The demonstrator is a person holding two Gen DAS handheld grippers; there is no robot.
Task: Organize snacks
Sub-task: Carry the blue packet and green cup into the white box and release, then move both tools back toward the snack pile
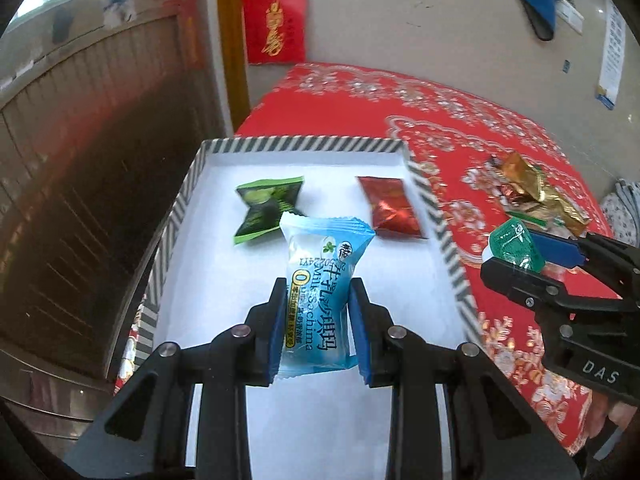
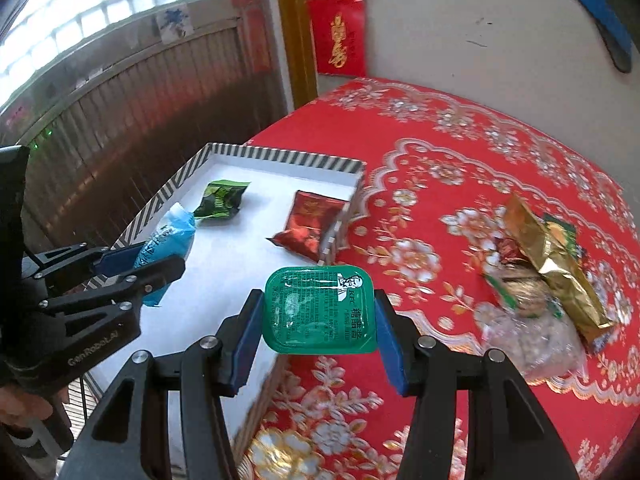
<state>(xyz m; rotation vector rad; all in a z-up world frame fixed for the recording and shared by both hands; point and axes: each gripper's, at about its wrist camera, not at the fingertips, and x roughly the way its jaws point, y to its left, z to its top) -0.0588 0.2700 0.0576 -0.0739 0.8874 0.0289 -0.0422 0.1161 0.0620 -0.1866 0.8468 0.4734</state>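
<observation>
On red floral tablecloth (image 2: 460,168) by brown shutter (image 2: 120,112): striped tray (image 1: 304,146) w/ snacks

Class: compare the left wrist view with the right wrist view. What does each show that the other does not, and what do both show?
Left wrist only: the printed front of the blue snack packet, clamped in the left gripper, and a paper notice on the wall.

Right wrist only: the printed lid of the green sauce cup, clamped in the right gripper, and a clear bag beside the gold packet.

Both: the striped tray holding a green candy and a red packet, on the red tablecloth.
</observation>
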